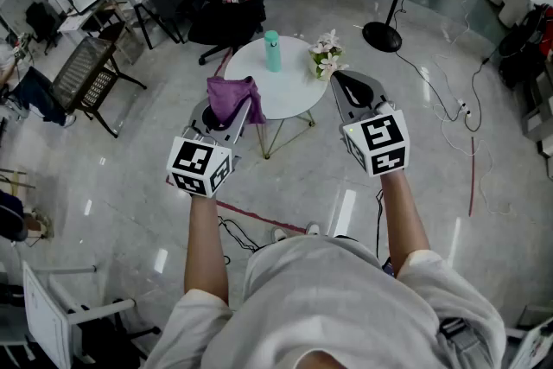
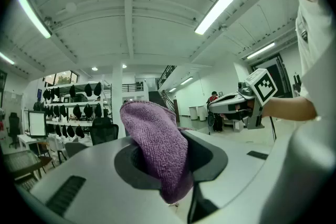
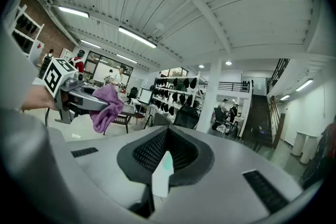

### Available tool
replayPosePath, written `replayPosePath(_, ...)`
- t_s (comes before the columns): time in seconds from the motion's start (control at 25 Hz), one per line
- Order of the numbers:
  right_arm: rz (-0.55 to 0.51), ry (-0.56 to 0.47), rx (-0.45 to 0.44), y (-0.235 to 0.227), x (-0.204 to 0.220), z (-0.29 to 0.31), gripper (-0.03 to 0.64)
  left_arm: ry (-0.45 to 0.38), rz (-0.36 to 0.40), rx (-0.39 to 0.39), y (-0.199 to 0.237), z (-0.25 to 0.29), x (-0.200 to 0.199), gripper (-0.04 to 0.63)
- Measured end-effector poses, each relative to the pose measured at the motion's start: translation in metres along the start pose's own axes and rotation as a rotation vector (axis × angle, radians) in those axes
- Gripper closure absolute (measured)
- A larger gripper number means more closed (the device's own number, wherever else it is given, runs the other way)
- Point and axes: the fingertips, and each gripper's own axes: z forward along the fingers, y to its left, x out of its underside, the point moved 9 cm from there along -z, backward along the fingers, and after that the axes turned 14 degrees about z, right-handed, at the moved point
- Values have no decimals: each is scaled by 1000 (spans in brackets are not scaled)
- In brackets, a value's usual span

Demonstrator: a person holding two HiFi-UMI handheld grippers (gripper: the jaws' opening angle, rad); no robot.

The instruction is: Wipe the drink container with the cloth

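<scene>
Cloth (image 1: 232, 97) clamped in level left tool (image 1: 230, 118); right tool (image 1: 340, 82) closed on nothing alongside; both forearms (image 1: 203, 246) outstretched.

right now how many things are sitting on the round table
2. A teal bottle stands near the middle of the table, and a bunch of flowers sits at its right edge. The held cloth covers the left edge, so something there could be hidden.
</scene>
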Motion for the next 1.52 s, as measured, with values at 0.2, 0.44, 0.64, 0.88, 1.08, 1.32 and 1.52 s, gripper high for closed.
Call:
replayPosePath(0.2, -18, -8, 29, 6, 1, 11, 604, -20, 76, 26, 16, 3, -3, 483)
replayPosePath(0.44, 98, 4, 37, 11, 3, 26, 604, -76, -36, 38, 42, 5, 9, 485)
replayPosePath(0.64, 126, 20, -9, 7, 13, 60, 604, -85, -35, 11, 67, 23, 31, 488)
replayPosePath(0.88, 135, 9, -26, -34, 19, 134, 605, -47, -54, 9, 108, 83, 60, 486)
replayPosePath(1.08, 145, 21, -93, -93, 19, 231, 606, 21, 9, -6, 158, 166, 76, 482)
replayPosePath(1.32, 76, 56, -175, -164, 8, 344, 604, 70, 14, 2, 207, 276, 91, 480)
replayPosePath(1.52, 106, 68, -217, -212, 5, 408, 603, 133, -22, -28, 236, 342, 102, 479)
